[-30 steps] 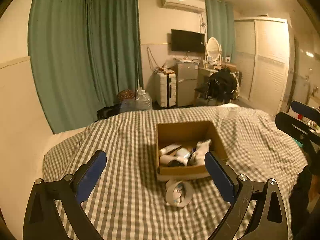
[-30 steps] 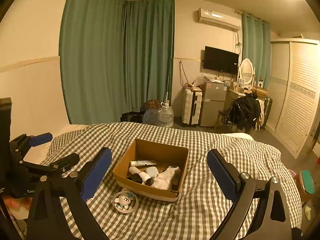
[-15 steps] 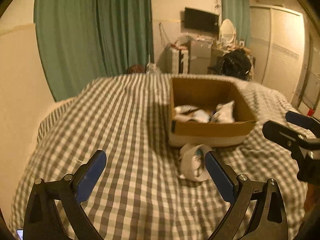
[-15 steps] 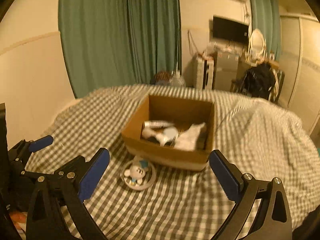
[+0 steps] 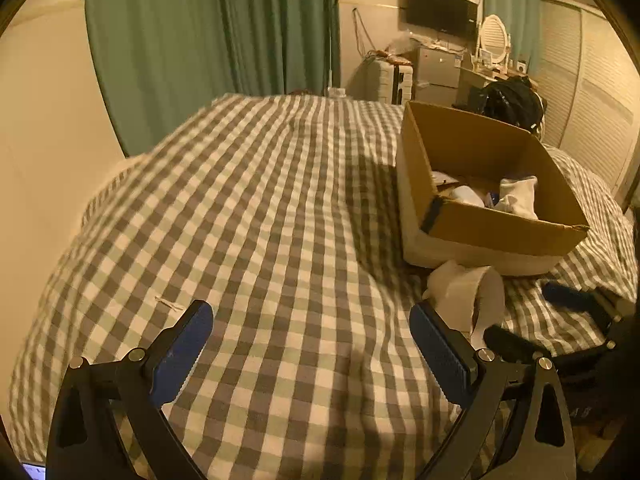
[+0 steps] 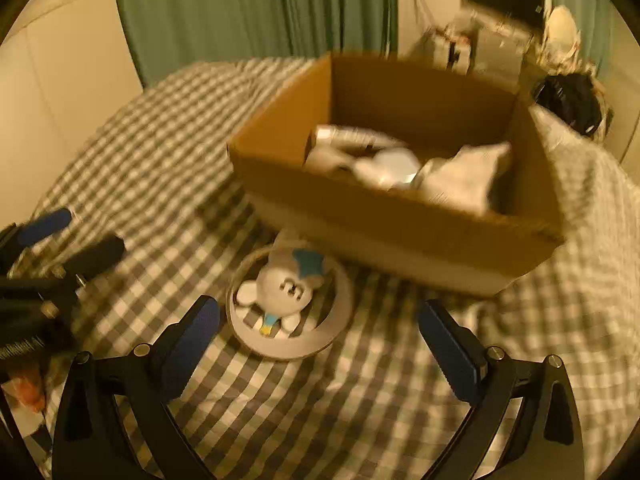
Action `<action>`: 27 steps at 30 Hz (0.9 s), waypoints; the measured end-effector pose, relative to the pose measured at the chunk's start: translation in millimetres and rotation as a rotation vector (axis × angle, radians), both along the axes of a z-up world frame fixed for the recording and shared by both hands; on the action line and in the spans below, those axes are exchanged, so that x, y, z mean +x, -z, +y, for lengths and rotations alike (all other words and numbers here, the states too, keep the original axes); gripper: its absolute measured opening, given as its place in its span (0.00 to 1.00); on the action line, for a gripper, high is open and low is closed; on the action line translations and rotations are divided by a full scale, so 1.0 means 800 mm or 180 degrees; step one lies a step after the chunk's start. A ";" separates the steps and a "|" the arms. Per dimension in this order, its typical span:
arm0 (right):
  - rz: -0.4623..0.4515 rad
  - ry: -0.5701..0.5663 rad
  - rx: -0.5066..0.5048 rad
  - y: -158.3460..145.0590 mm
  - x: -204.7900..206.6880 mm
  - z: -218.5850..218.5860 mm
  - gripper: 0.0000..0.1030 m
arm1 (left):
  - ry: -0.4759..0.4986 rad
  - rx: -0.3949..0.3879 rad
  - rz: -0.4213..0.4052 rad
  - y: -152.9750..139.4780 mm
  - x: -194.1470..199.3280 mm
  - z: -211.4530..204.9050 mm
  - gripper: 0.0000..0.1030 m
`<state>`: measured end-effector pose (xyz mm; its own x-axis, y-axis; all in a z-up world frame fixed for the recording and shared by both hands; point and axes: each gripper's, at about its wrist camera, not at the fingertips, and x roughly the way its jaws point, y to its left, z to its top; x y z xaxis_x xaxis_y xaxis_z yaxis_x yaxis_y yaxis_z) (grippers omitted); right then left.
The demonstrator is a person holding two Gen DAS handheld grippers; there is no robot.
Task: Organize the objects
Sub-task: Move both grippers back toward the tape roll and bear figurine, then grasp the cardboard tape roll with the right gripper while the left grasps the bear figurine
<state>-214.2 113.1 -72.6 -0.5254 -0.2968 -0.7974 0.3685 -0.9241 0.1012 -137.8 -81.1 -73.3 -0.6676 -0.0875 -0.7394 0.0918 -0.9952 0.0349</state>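
Bedroom: checked bed (image 5: 280,220), curtains (image 5: 208,40), wardrobe (image 5: 592,80).

Matt brown cardboard box (image 6: 400,216) on soft checked cloth bedcover (image 5: 260,240); blue ribbed tong pads (image 5: 438,350).

Open checked bedspread (image 5: 280,220) leftward; cardboard box (image 6: 400,216) just behind ring toy (image 6: 290,300).

The left gripper (image 5: 310,350) hangs over the grey-and-white checked bedspread (image 5: 256,216) with its blue-padded jaws spread wide and nothing between them. Toward the bed's right edge sits an open brown cardboard box (image 5: 486,196) holding a white sock (image 5: 518,196) and other pale items too blurred to name. A white round ring-shaped object (image 5: 466,292) touches the box's near side. The right gripper (image 5: 560,316) lies low just beside it, jaws apart.
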 end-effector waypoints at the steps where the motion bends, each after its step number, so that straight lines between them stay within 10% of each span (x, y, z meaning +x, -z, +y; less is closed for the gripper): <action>1: -0.0062 -0.0044 -0.0052 0.006 -0.002 -0.001 0.97 | -0.0006 0.0044 -0.0022 0.002 -0.001 -0.004 0.98; 10: -0.0304 -0.0226 -0.0006 0.040 -0.021 -0.020 0.96 | 0.0019 0.0202 -0.0134 0.010 -0.011 -0.008 0.98; 14: -0.0367 -0.0272 0.0046 0.048 -0.020 -0.022 0.80 | 0.0013 0.0180 -0.0154 0.011 -0.009 -0.002 0.98; 27: 0.0263 0.0291 -0.0008 -0.051 0.029 0.069 0.80 | 0.0198 0.0201 -0.0043 -0.006 -0.017 0.069 0.98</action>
